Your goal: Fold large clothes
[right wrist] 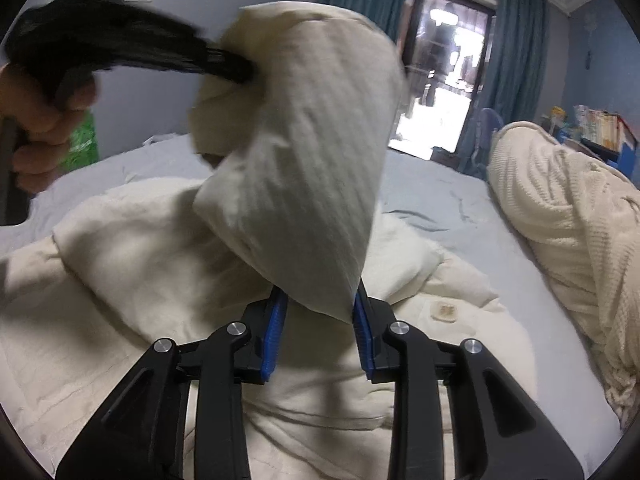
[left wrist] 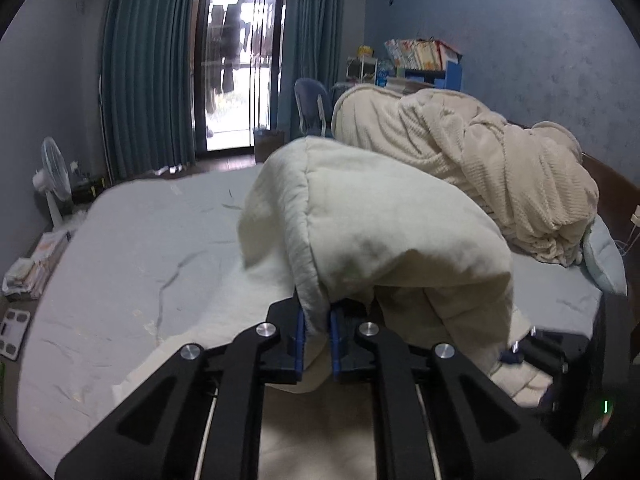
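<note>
Pinching a fold of the cream coat, the left gripper is clamping tight, while the right gripper is gripping another raised fold above the bed.

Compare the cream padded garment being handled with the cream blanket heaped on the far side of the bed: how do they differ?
The padded garment has a smooth quilted surface; the blanket is ribbed and fleecy. The garment is partly lifted, pinched by the left gripper and the right gripper, with the rest spread on the bed; the blanket lies untouched in a bunched heap. The garment sits near the cameras, the blanket toward the far side. Both are cream and bulky.
</note>
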The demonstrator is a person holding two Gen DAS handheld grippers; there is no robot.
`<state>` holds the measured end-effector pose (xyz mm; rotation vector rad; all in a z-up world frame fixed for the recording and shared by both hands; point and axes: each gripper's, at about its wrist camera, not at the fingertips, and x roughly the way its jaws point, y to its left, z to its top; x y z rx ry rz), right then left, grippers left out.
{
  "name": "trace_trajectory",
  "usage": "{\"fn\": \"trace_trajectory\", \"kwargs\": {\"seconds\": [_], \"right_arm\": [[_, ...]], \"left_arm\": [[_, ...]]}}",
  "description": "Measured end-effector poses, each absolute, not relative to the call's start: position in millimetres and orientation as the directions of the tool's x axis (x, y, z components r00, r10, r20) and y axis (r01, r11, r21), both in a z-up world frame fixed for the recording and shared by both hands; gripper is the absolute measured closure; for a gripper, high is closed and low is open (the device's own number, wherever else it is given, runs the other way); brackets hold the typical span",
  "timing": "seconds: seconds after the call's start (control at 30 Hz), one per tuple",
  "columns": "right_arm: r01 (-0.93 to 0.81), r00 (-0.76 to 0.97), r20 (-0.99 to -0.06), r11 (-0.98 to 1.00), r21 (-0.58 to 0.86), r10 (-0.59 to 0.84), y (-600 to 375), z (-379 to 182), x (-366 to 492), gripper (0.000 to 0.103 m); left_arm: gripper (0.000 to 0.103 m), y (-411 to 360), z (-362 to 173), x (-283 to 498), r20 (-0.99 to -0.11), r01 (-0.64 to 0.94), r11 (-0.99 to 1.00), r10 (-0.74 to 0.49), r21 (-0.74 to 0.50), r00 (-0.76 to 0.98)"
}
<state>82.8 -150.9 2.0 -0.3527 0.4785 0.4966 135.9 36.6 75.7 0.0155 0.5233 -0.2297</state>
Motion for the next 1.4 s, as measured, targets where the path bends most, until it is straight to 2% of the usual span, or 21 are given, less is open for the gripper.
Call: {"fn": "trace_trajectory", "kwargs": {"seconds": [0.07, 0.2, 0.27, 0.4, 0.63, 0.73, 0.8, 1.03, 1.13, 1.4], "right_arm": [[-0.507, 0.788, -0.502, 0.839, -0.2, 0.357, -155.2, 6.0, 84.4, 0.071], [-0.456, 0.811, -0.501, 0.864, -0.216, 0.303, -156.8, 5.5, 90.2, 0.056], [-0.443, 0.805, -0.517, 0.874, -0.199, 0.29, -159.7, 2.3, 96.3, 0.055], [-0.442, 0.761, -0.572, 0.89, -0.113, 0.305, -170.9, -0.9, 105.4, 0.043], [-0.447, 0.72, -0.632, 0.888, -0.107, 0.287, -188.0, 4.1, 83.7, 0.034], [-0.437, 0.701, -0.663, 0.893, -0.11, 0.262, -196.7, 4.1, 75.7, 0.031], [-0.427, 0.689, -0.674, 0.901, -0.078, 0.268, -206.4, 6.6, 71.0, 0.03], [-0.408, 0.634, -0.657, 0.899, 0.162, 0.407, -234.0, 17.5, 67.1, 0.019], [-0.389, 0.557, -0.655, 0.857, 0.337, 0.511, -241.4, 10.9, 79.3, 0.016], [-0.24, 0.433, -0.581, 0.709, 0.663, 0.689, -250.4, -6.0, 108.2, 0.012]], "left_arm": [[0.097, 40.5, 80.2, 121.7, -0.487, 0.23, 0.972, -0.223, -0.046, 0.844], [0.097, 45.6, 75.7, 84.4, -0.49, 0.236, 0.971, -0.229, -0.05, 0.841], [0.097, 39.6, 67.4, 68.9, -0.51, 0.244, 0.969, -0.235, -0.049, 0.827], [0.097, 28.5, 50.2, 43.8, -0.551, 0.236, 0.972, -0.2, -0.005, 0.81], [0.097, 27.7, 15.5, 33.1, -0.636, 0.206, 0.979, -0.157, 0.003, 0.755], [0.097, 23.8, 8.0, 31.5, -0.65, 0.221, 0.974, -0.137, 0.049, 0.748], [0.097, 28.5, 9.5, 31.7, -0.646, 0.217, 0.976, -0.142, 0.037, 0.75], [0.097, 30.1, 10.9, 33.5, -0.648, 0.218, 0.975, -0.138, 0.045, 0.749], [0.097, 27.8, 9.1, 32.2, -0.654, 0.221, 0.973, -0.13, 0.059, 0.745], [0.097, 10.1, -16.2, 29.0, -0.707, 0.251, 0.96, -0.09, 0.127, 0.701]]}}
